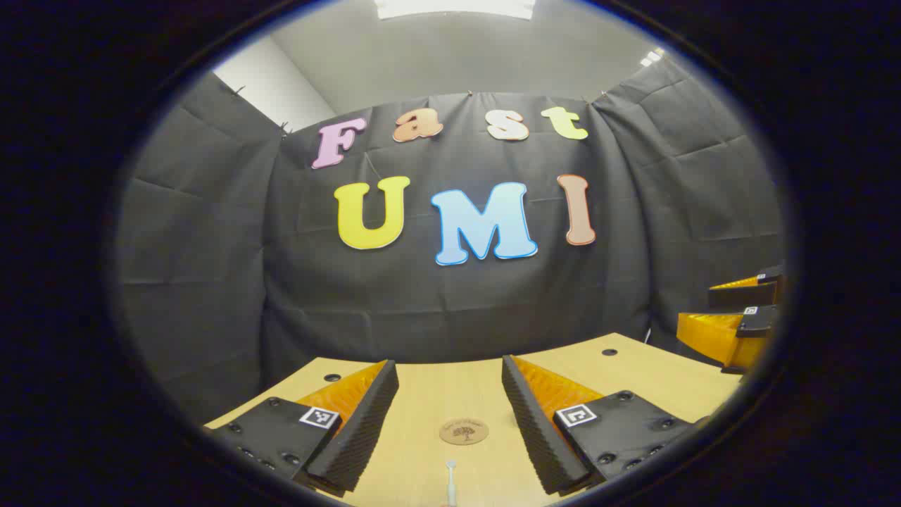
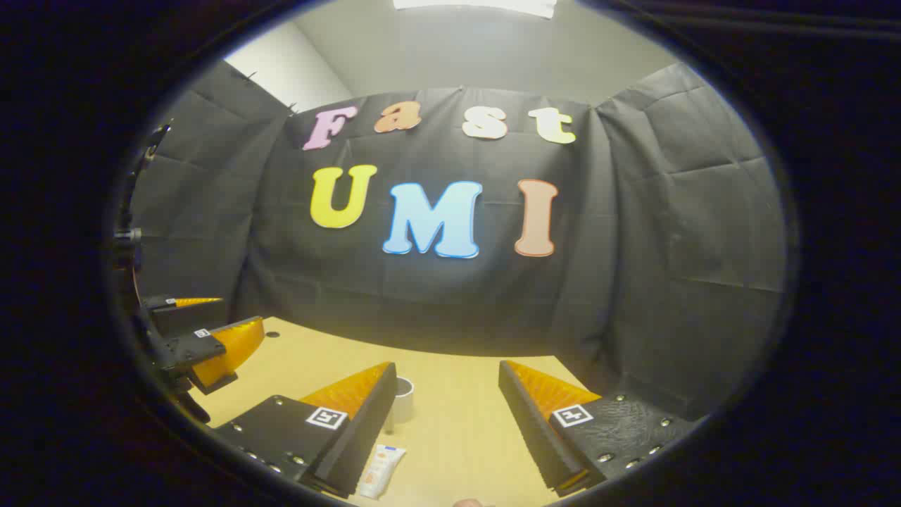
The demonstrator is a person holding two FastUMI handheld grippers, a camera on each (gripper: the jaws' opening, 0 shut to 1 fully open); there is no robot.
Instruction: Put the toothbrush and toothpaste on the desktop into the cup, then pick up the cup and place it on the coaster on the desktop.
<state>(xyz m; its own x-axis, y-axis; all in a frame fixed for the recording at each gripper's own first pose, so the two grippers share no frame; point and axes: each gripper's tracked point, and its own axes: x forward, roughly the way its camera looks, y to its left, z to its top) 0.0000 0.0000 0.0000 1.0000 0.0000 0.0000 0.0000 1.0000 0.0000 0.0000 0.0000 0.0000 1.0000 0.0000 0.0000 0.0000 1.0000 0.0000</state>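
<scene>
A: Looking down my left gripper [image 1: 449,415], fingers spread wide and empty: toothbrush [image 1: 450,482] on the desk [image 1: 633,373] between them, long axis running away from me, coaster [image 1: 464,431] just beyond its head.

B: Handling?

A: Light, stiff, slippery, I judge; I'd pinch mid-handle. Right gripper [image 2: 447,422], also wide: toothpaste [image 2: 381,472] lies beside its left finger, soft tube, angled toward the cup [image 2: 401,400].

Left gripper [image 1: 450,384]: orange fingers, ribbed black pads being shown. Coaster [image 1: 464,431]: tan, dark tree emblem. Cup [image 2: 402,399]: white. Toothpaste [image 2: 381,472]: white-and-peach. Toothbrush [image 1: 450,482]: white. Table [image 1: 450,394]: pale wood.
</scene>
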